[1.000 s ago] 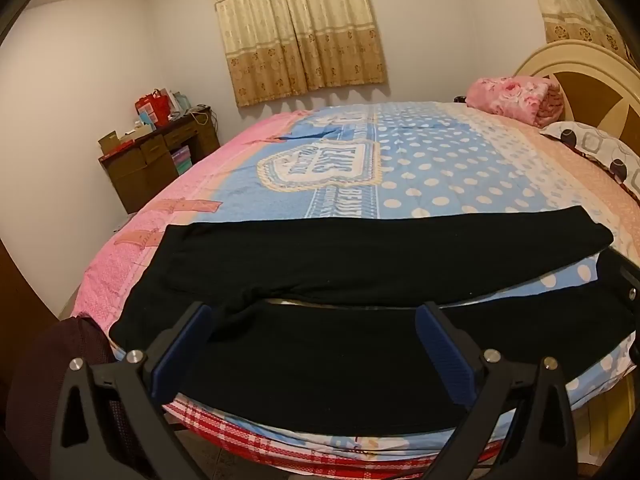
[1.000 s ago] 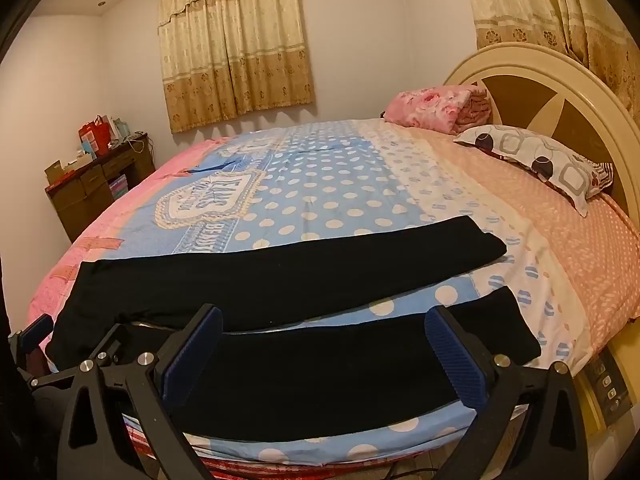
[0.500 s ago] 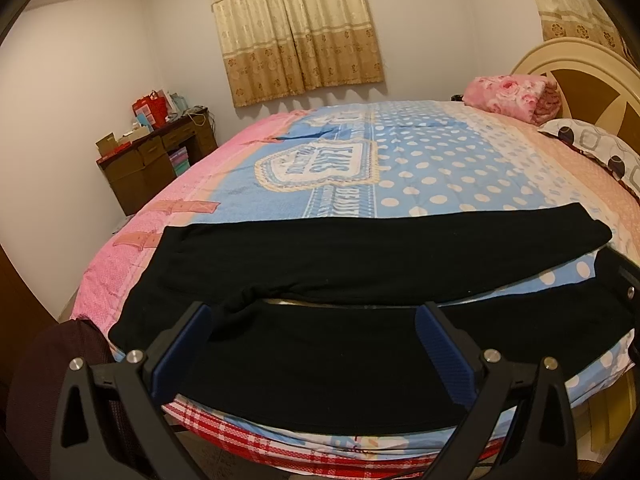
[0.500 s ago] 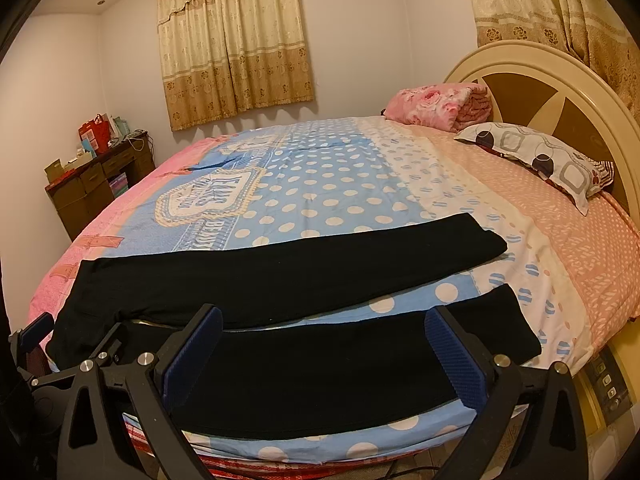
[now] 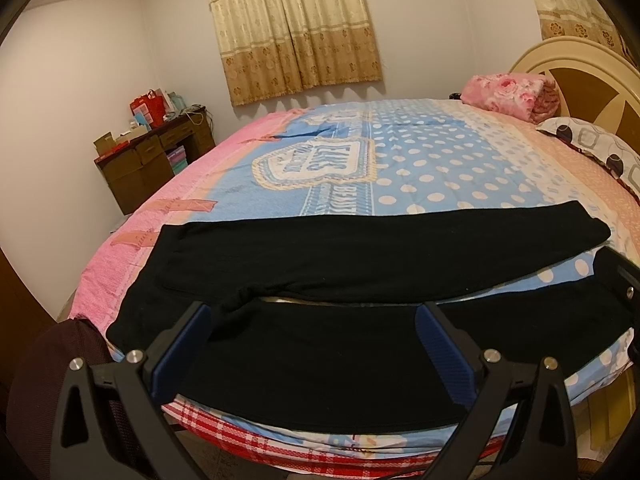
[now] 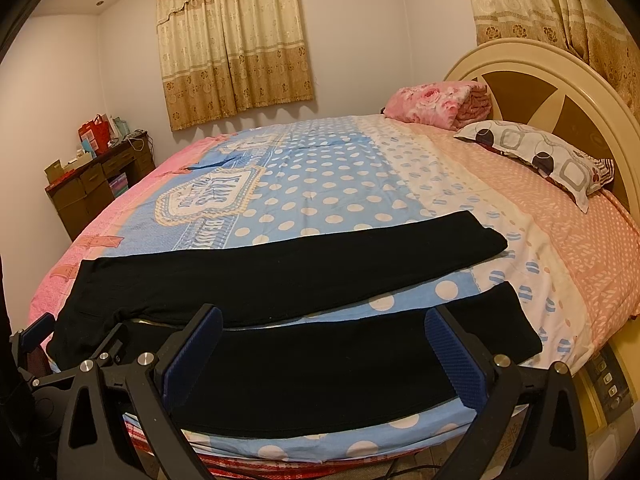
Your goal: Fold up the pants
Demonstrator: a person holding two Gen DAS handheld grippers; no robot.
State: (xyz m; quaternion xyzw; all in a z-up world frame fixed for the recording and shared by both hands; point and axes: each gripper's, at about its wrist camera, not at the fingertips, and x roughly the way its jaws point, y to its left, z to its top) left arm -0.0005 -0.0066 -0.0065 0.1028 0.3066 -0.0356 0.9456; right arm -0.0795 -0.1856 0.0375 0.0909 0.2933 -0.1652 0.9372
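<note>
Black pants (image 5: 320, 256) (image 6: 280, 276) lie flat across the near edge of the bed, waist at the left, both legs stretched to the right with a strip of sheet between them. My left gripper (image 5: 314, 350) is open, hovering over the near leg close to the crotch. My right gripper (image 6: 320, 350) is open too, above the middle of the near leg (image 6: 360, 364). Neither touches the cloth. The left gripper's body shows at the left edge of the right wrist view, and the right gripper's body at the right edge of the left wrist view.
The bed (image 6: 340, 184) has a blue dotted and pink sheet. A folded pink blanket (image 6: 436, 106) and a patterned pillow (image 6: 536, 160) lie by the headboard (image 6: 560, 80). A brown desk (image 5: 152, 160) with clutter stands at the far left wall. A dark chair back (image 5: 56, 360) is at lower left.
Both views have drifted slightly; the pants lie as before and both grippers stay open.
</note>
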